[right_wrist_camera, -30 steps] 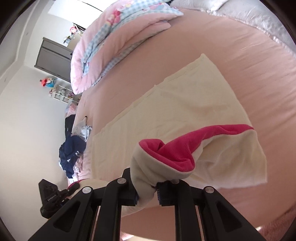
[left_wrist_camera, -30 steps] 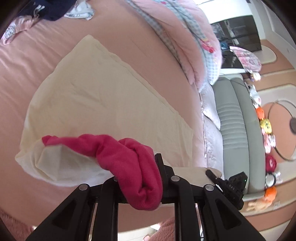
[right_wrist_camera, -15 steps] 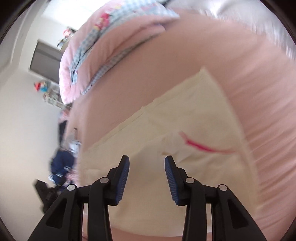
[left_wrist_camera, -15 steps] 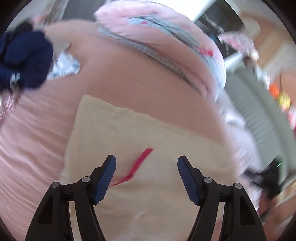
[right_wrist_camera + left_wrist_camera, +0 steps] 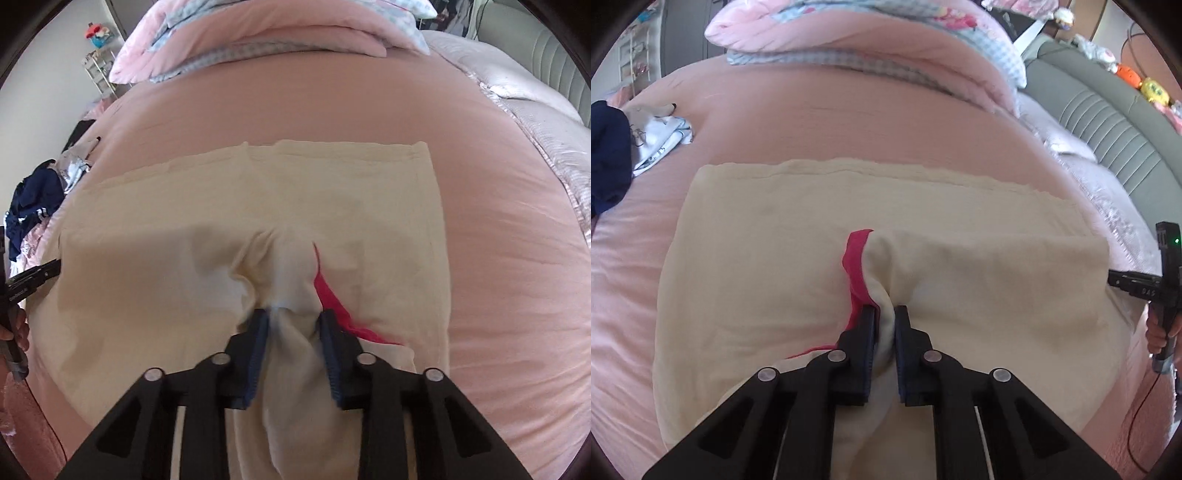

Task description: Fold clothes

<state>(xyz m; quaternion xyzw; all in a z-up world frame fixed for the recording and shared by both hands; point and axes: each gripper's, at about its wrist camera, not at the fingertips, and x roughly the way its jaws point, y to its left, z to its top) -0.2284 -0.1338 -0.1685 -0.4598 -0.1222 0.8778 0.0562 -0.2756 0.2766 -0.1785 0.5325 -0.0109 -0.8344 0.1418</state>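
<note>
A cream garment [image 5: 768, 240] with a magenta lining [image 5: 855, 258] lies spread flat on the pink bed [image 5: 849, 122]. My left gripper [image 5: 885, 312] points down at its near part, jaws closing, pads pinching a raised ridge of cream cloth beside the magenta edge. In the right wrist view the same garment [image 5: 166, 258] shows a magenta strip [image 5: 328, 291] by my right gripper [image 5: 293, 317], whose jaws are closing on a thicker bunch of cream cloth that fills the gap. Each gripper also shows at the other view's edge: right gripper [image 5: 1160, 288], left gripper [image 5: 26, 280].
A folded pink and blue checked quilt [image 5: 868, 33] lies across the far side of the bed. A heap of navy and white clothes [image 5: 613, 147] sits at the far left. A grey padded headboard [image 5: 1108, 122] with soft toys [image 5: 1145, 85] runs along the right.
A second ago both grippers held the magenta-lined edge up. Half a second ago both stood open over the flat garment. Now both have sunk and closed on cream folds.
</note>
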